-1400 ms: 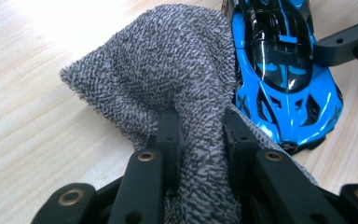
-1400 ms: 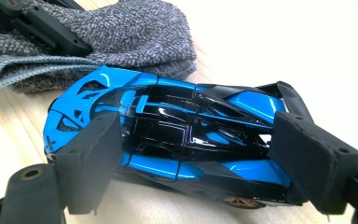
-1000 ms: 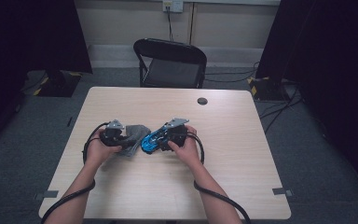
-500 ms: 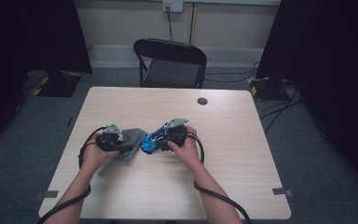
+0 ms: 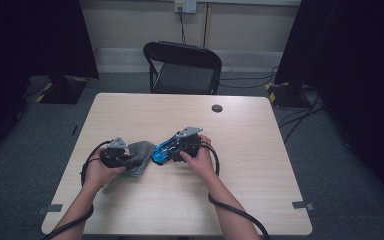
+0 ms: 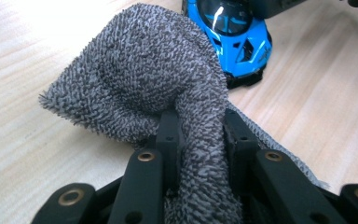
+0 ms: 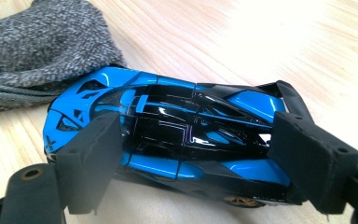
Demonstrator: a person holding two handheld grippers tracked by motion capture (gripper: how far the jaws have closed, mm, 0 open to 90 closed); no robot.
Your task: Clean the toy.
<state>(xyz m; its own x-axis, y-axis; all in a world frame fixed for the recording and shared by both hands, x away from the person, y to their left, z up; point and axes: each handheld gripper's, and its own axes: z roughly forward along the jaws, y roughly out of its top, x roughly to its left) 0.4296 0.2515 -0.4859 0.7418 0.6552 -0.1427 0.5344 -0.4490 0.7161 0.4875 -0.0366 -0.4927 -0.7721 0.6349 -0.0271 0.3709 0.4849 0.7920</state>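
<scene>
Left hand-held gripper [image 5: 130, 159] shifted left, cloth [image 6: 168, 93] pinched, car [image 5: 163, 151] nose toward it

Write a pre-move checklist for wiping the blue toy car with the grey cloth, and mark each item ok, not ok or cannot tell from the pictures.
1. Grey cloth gripped by the left gripper: ok, a fold is pinched between its jaws.
2. Blue toy car held by the right gripper: ok, one jaw at each end of the car.
3. Car resting on the table: cannot tell, its wheels are mostly hidden.
4. Cloth within reach of the car: ok, it lies right beside one end of the car in the right gripper view.
5. Cloth touching the car: cannot tell, they overlap in the right gripper view.
6. Cables clear of the work area: ok, they loop behind the hands in the high view.
</scene>
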